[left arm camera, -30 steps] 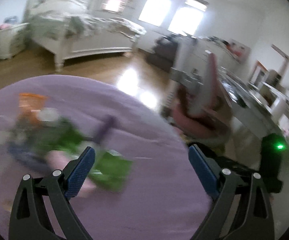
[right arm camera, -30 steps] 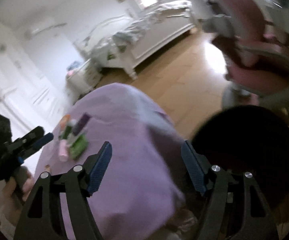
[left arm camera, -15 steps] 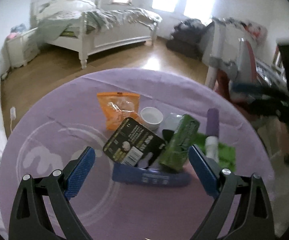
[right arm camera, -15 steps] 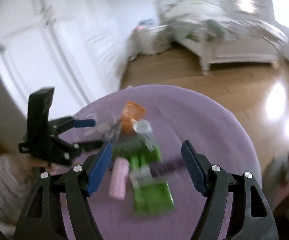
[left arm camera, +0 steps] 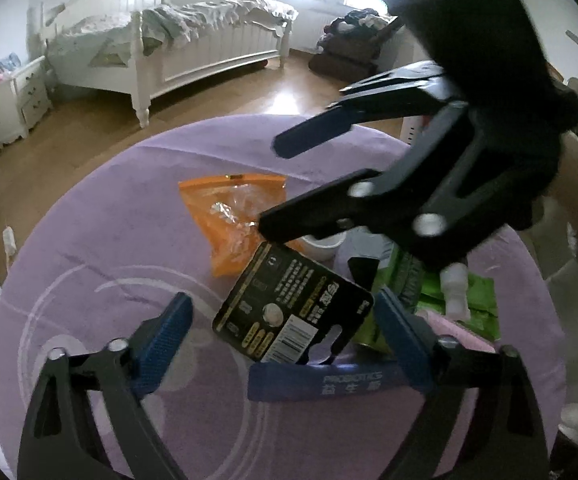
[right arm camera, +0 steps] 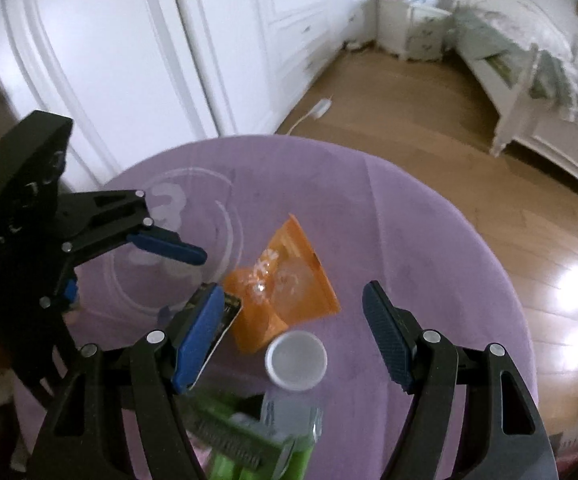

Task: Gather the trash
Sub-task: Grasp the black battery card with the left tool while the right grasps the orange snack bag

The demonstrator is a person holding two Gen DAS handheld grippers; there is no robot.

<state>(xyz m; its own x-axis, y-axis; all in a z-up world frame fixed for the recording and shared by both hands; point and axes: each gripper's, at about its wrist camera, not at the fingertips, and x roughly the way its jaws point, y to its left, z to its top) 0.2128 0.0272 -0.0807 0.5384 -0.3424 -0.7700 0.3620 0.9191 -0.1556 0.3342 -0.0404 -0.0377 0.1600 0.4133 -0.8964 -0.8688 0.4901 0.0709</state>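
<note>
Trash lies heaped on the purple bench (left arm camera: 101, 240), none collected as far as I can judge. Nearest, the left tool (left arm camera: 281, 334), its jaws just narrowed but not gripping, straddles a black card packet (left arm camera: 289, 312) above a blue sachet (left arm camera: 329, 384). The right tool (right arm camera: 293, 322) gapes empty over a white cup (right arm camera: 296, 358). Farther off lies an orange pouch (left arm camera: 229, 216); green wrappers (left arm camera: 475, 300) remain too.

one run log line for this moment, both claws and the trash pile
stage: approach | left claw: open, closing, around black card, no grip | right claw: open, empty, over white cup | orange bag: on purple table
</note>
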